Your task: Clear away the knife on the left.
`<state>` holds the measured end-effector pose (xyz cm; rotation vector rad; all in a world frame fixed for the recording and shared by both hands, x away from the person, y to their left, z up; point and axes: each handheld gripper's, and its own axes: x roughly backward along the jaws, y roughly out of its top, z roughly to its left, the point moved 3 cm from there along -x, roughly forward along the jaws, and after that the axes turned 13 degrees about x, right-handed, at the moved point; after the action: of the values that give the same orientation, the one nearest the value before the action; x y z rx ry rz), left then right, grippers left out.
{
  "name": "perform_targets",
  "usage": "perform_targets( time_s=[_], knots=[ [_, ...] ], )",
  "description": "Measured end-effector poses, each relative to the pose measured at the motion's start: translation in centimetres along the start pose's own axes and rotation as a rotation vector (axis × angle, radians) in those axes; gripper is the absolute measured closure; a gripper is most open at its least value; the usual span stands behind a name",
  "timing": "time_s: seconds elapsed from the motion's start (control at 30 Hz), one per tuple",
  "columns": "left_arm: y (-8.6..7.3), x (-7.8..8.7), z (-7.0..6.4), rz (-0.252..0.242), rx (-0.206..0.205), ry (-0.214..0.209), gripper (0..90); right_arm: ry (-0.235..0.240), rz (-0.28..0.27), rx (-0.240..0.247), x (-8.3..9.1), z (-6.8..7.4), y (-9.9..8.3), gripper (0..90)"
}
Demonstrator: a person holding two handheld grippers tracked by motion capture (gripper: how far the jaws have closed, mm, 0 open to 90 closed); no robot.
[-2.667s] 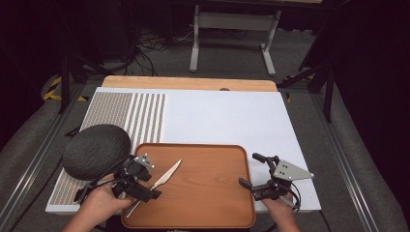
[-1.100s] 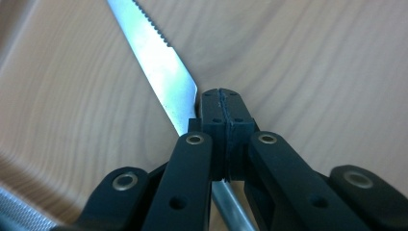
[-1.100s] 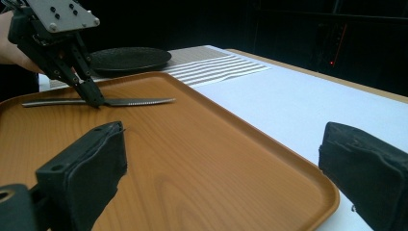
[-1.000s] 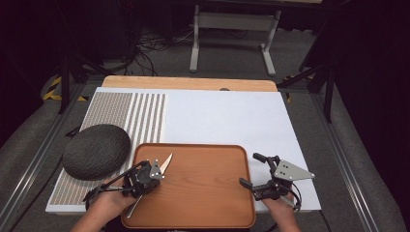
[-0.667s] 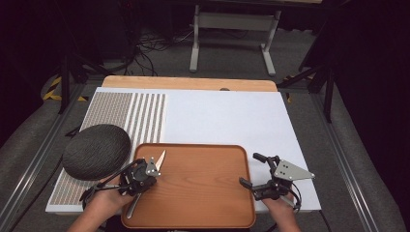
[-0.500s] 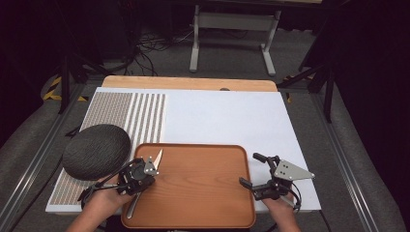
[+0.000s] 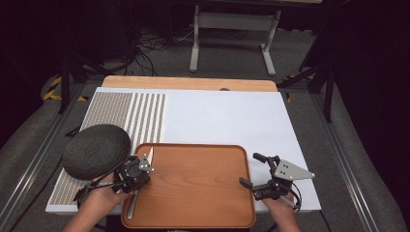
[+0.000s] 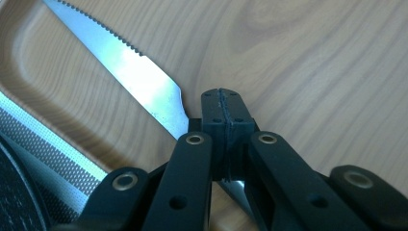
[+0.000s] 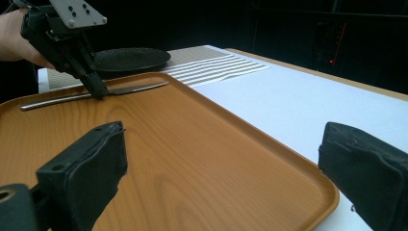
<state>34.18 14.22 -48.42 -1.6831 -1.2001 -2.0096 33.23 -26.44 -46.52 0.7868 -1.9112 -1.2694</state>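
A steel knife (image 7: 149, 154) with a serrated blade (image 8: 139, 72) lies flat along the left side of a brown wooden tray (image 7: 203, 193), tip pointing away from me. My left gripper (image 7: 139, 175) presses down at the knife's neck, its jaws shut on it (image 8: 225, 113). From the right gripper view, the left gripper (image 9: 98, 91) touches the knife (image 9: 130, 89) on the tray (image 9: 192, 159). My right gripper (image 7: 251, 170) hovers at the tray's right edge, open and holding nothing (image 9: 221, 163).
A dark round woven mat (image 7: 96, 150) lies just left of the tray, close to my left hand. Under both is a white board (image 7: 227, 116) with a dotted and striped patch (image 7: 130, 113) at its left. Bare wooden table edge (image 7: 188, 83) shows beyond it.
The left gripper moved left with the knife, turning it from a diagonal across the tray's corner to nearly parallel with the tray's left edge. The right gripper stayed put.
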Motion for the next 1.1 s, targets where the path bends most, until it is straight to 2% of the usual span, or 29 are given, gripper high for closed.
perform_targets(
  time_s=[0.57, 0.77, 0.8, 0.93, 1.0, 1.07, 1.1],
  knots=[
    [-0.3, 0.3, 0.9, 0.027, 0.062, -0.006, 89.8, 0.004, 0.002, 0.002, 0.0, 0.0, 0.0, 3.6],
    [-0.3, 0.3, 0.9, 0.016, 0.05, -0.011, 89.5, 0.005, 0.002, 0.003, 0.0, 0.0, 0.0, 3.6],
    [-0.2, 0.4, 0.9, 0.006, 0.047, -0.019, 87.6, 0.005, 0.001, 0.004, 0.0, 0.1, 0.0, 3.6],
    [-0.1, 1.2, 1.0, -0.065, 0.056, -0.067, 67.9, 0.005, 0.0, 0.002, 0.0, 0.0, 0.0, 3.6],
    [-0.1, 1.6, 1.2, -0.125, 0.018, -0.098, 50.4, 0.003, 0.0, 0.004, 0.0, 0.1, 0.1, 3.6],
    [-0.1, 2.0, 1.2, -0.153, -0.003, -0.124, 40.8, 0.004, -0.001, 0.005, 0.0, 0.1, 0.1, 3.6],
    [-0.2, 2.2, 1.2, -0.165, 0.002, -0.128, 35.7, 0.005, -0.002, 0.005, -0.1, 0.1, 0.1, 3.6]
  ],
)
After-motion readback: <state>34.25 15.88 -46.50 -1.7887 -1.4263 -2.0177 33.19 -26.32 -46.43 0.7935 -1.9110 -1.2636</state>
